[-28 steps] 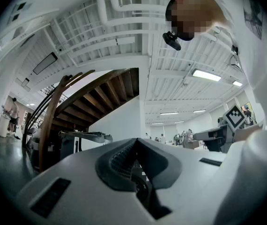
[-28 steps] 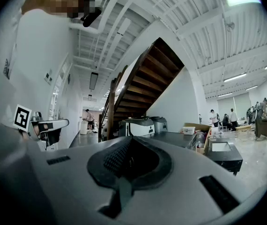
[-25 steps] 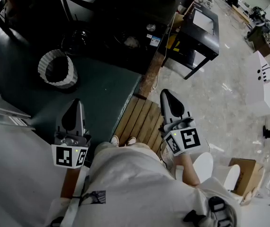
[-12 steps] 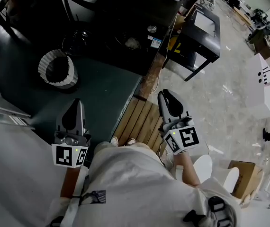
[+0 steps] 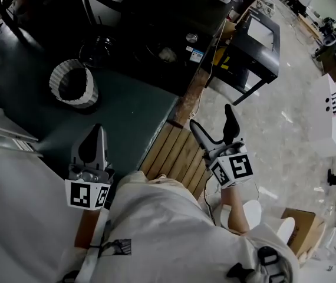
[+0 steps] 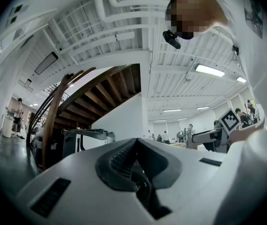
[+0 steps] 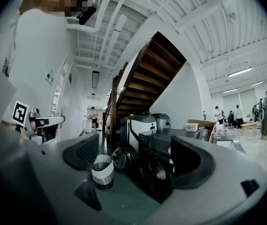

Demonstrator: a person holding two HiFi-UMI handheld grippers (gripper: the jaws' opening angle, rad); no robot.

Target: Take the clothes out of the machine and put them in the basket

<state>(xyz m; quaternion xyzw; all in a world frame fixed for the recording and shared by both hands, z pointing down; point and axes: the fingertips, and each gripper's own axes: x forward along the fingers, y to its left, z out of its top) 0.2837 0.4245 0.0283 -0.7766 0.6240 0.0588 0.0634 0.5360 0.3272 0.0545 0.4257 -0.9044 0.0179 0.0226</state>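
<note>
A black washing machine [image 5: 162, 28] stands at the far side of a dark green floor mat, and something pale shows in its round porthole [image 5: 167, 53]. To its left sits a white-and-grey ribbed basket [image 5: 72, 84]. My left gripper [image 5: 93, 137] hangs shut and empty over the mat's near edge. My right gripper [image 5: 216, 128] is over the wooden slats; its jaws have just been opening and nothing is between them. The right gripper view looks level at the basket [image 7: 101, 172] and the machine [image 7: 159, 165], both well ahead of the gripper [image 7: 138, 159]. The left gripper [image 6: 136, 146] points at a staircase.
A wooden slatted platform [image 5: 177, 155] lies by my feet. A black low table [image 5: 256, 40] stands right of the machine, a white box [image 5: 330, 108] farther right, and a cardboard box [image 5: 300, 220] at the lower right. A pale wall or panel [image 5: 9, 199] runs along my left.
The right gripper's jaws went from shut to wide open and the gripper shifted slightly to the right. The left gripper has barely moved.
</note>
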